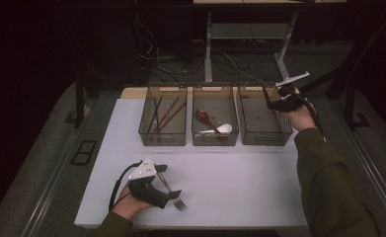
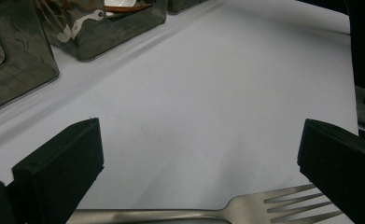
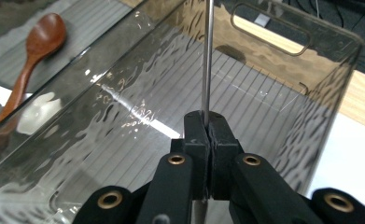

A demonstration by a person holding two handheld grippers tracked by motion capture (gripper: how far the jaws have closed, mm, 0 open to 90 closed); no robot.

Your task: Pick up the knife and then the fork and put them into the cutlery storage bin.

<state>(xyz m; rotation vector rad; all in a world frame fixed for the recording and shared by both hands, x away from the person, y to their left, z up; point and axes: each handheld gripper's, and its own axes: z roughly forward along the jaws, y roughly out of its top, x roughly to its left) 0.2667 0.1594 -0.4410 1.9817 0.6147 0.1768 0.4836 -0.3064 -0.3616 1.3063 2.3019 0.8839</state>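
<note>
Gripping thin metal utensil [image 3: 208, 56] edge-on, right gripper [image 3: 208, 122] has jaws clenched on it, above right bin [image 1: 284, 133] at desk's [image 1: 230, 187] far right corner; utensil's upper end runs out of frame, type cannot tell. Left gripper [image 2: 199, 154] near desk's front left corner, jaws spread wide, grasping nothing. Fork [image 2: 264, 210] lies flat on desk between those jaws, tines toward one jaw. Middle bin [image 1: 215, 139] holds wooden spoon [image 3: 28, 63] and white spoon [image 1: 219, 129]. Left bin [image 1: 146, 134] holds chopsticks [image 1: 167, 114].
</note>
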